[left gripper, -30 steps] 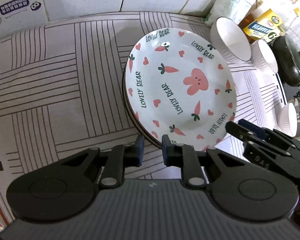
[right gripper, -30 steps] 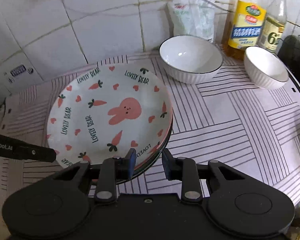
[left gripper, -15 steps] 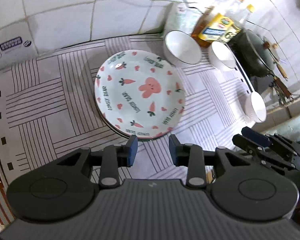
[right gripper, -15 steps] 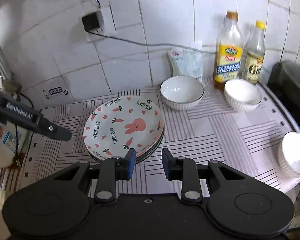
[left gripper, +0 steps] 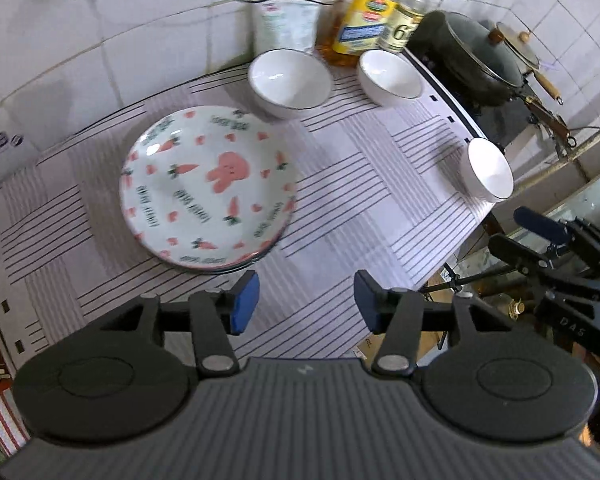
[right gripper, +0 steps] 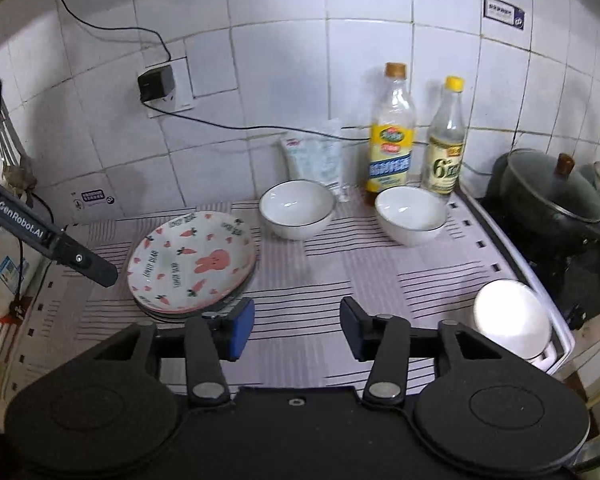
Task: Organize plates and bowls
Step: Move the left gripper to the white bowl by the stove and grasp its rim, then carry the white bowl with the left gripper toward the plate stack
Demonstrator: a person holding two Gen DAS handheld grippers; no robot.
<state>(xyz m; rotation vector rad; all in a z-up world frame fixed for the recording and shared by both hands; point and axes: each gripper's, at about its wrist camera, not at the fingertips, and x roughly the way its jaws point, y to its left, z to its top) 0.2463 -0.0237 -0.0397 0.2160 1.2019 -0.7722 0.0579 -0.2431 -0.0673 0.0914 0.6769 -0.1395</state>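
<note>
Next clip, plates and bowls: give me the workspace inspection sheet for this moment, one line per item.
Surface: striped mat covering the counter.
Job's things: stack of carrot-and-bunny plates at the mat's left; two white bowls, and, at the back; a third bowl at the right edge.
Clutter: two bottles, and, and a pouch against the wall.
Grippers: left claw open, holding nothing; right claw open, holding nothing; both above the mat's front.
Cables: black cord running from a wall plug.
Surroundings: tiled wall; lidded dark pot on the stove at right.
</note>
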